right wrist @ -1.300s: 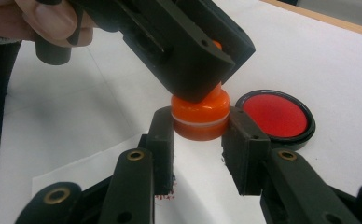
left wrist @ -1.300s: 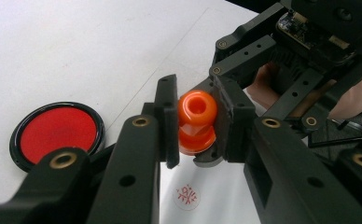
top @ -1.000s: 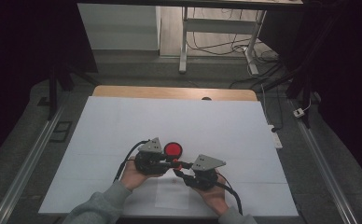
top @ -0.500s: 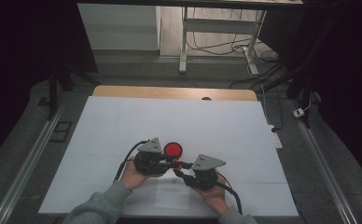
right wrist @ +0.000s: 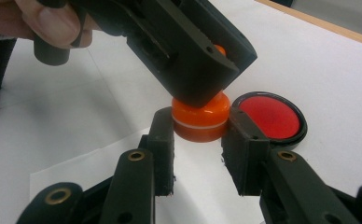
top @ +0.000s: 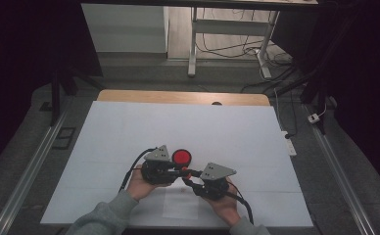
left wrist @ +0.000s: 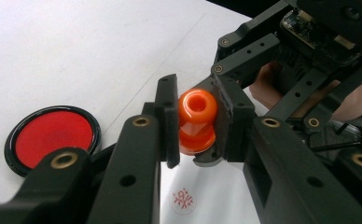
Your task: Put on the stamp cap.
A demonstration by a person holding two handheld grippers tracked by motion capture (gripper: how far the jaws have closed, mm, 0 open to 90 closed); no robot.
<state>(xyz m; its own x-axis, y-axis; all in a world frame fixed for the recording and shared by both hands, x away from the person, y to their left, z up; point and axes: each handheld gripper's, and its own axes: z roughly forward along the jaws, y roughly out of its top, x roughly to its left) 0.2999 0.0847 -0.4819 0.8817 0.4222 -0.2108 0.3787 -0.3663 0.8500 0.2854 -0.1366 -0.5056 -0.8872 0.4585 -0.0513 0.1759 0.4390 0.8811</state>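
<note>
Nothing changed from a second ago: left claw [left wrist: 195, 123] and right claw [right wrist: 200, 140] both clamped on the orange stamp [left wrist: 197, 122], above the paper [right wrist: 123, 163] beside the red ink pad [top: 181, 157], stamping pending.

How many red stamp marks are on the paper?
1. The mark sits on the paper just below the orange stamp held in the tools. More could be hidden under the tools.
</note>
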